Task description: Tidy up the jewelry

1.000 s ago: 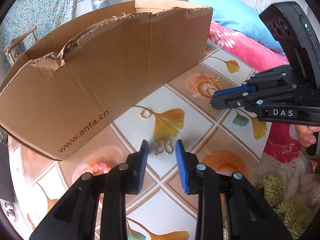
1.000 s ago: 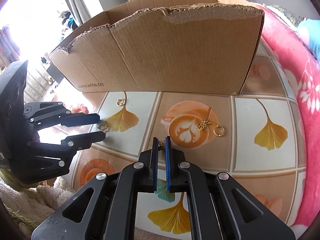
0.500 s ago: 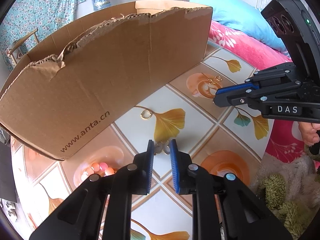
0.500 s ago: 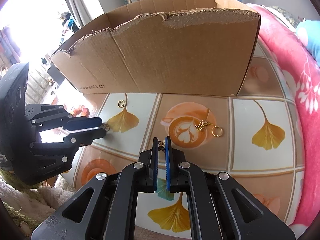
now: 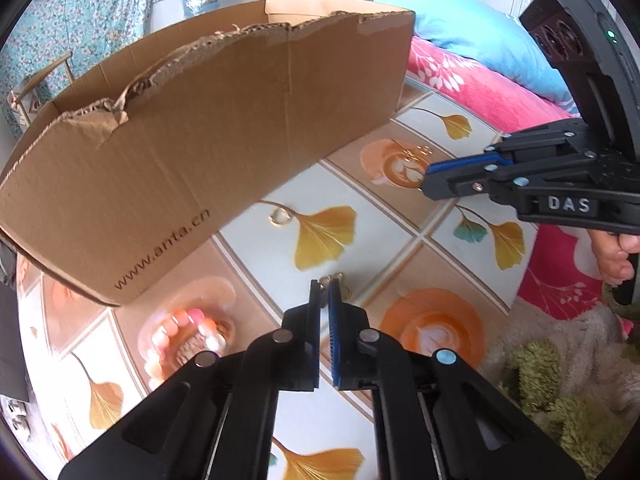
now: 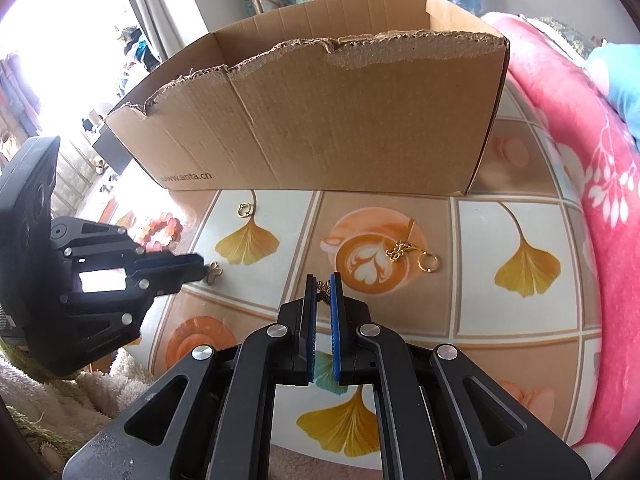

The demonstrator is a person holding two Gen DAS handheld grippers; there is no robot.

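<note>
- Closest in, the left gripper (image 5: 325,285) is pinched nearly shut on a small gold butterfly charm (image 5: 335,279) at its very tips; in the right wrist view the charm (image 6: 213,271) juts out past the tips, low over the patterned table (image 6: 516,320).
- Beside it, the right gripper (image 6: 323,280) is likewise clenched on a gold butterfly piece (image 6: 323,293), caught crosswise between the blue pads.
- Further out, loose items lie on the table: a pink bead bracelet (image 5: 188,334) at near left, a small gold ring (image 5: 280,217) ahead, and a gold chain with hoop (image 6: 414,254) to the right.
- Farthest, the cardboard box (image 6: 320,120) stands straight ahead of both grippers, its long side running left to right and its torn top rim above the tips. Judging by that, each held piece must go up and forward over the rim; both hands look about equally near.
</note>
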